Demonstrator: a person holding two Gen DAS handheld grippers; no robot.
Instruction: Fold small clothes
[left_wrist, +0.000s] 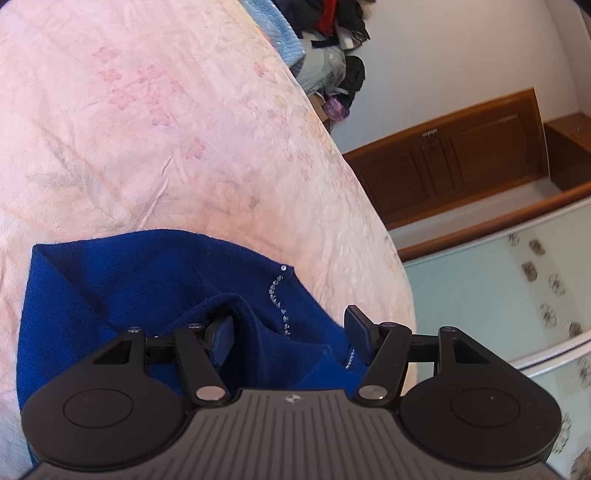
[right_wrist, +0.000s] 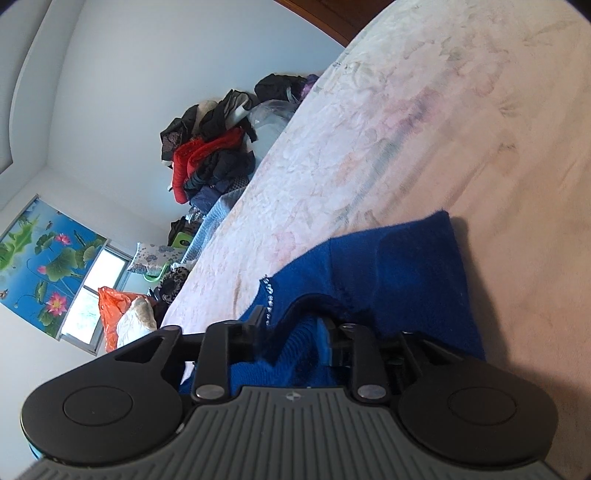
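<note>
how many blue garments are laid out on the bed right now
1: a blue knit garment on the pink bedspread, just ahead of both grippers. Others may hide in the far clothes pile.

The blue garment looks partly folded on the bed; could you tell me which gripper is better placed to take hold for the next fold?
Probably the left gripper: it stands open astride a raised ridge of the blue garment. The right gripper has bunched cloth hiding one of its fingers.
</note>
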